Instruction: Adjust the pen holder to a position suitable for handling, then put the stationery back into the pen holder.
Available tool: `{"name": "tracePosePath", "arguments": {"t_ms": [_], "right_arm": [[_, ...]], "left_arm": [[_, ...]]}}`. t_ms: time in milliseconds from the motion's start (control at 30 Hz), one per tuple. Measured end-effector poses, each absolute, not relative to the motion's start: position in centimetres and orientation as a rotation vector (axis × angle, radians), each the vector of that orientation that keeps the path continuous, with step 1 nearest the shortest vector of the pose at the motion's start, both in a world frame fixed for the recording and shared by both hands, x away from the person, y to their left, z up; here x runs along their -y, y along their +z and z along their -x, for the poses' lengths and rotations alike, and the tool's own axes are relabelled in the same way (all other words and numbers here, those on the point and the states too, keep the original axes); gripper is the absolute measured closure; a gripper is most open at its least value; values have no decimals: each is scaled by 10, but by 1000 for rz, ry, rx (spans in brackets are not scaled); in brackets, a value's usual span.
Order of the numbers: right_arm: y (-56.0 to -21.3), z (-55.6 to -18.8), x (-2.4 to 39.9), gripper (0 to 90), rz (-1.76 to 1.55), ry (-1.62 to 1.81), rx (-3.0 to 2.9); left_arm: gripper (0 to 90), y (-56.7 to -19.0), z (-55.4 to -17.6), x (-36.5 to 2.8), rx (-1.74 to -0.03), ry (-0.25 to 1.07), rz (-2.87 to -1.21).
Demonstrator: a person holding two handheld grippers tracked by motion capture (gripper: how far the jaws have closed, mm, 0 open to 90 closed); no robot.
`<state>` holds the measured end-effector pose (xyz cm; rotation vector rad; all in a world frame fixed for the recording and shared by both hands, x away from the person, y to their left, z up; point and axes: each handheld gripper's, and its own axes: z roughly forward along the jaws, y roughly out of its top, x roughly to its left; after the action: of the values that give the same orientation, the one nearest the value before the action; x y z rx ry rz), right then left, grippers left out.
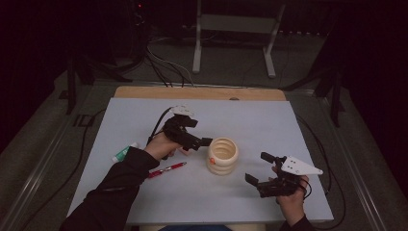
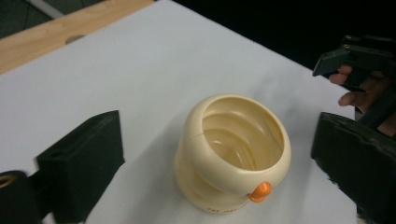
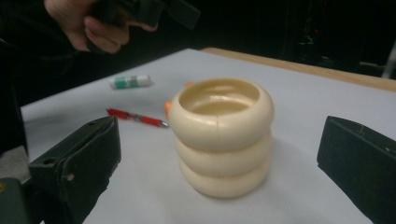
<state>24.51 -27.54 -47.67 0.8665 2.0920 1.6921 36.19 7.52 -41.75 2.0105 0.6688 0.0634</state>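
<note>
A cream cup (image 1: pixel 222 156) made of three stacked rings, with a small orange knob at its rim, stands upright and empty on the white table sheet (image 1: pixel 144 115). My left gripper (image 1: pixel 199 133) hovers just left of it, open, its jaws wide on either side of the cup (image 2: pixel 233 149) without touching it in the left gripper view (image 2: pixel 219 140). My right gripper (image 1: pixel 260 168) rests lower right of the cup, open and facing it. In the right gripper view (image 3: pixel 222 144) the cup (image 3: pixel 222 135) stands ahead between the spread jaws, apart from both.
A red pen (image 1: pixel 167 169) lies on the sheet below my left hand, and a green-and-white glue stick (image 1: pixel 124 152) lies farther left. A wooden table edge (image 1: pixel 199 93) runs along the back. A metal stand (image 1: pixel 235 29) and cables are on the floor beyond.
</note>
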Motion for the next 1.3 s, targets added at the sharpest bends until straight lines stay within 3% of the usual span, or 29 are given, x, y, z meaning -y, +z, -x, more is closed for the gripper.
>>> {"name": "tracePosePath", "arguments": {"t_ms": [467,1300], "right_arm": [[-453,-251,267,0,-838,1736,-2078],[-453,-250,265,0,-820,1738,-2084]], "left_arm": [[24,-424,-345,-113,-632,158,-1955],[24,-441,-299,-167,-521,256,-1946]]}}
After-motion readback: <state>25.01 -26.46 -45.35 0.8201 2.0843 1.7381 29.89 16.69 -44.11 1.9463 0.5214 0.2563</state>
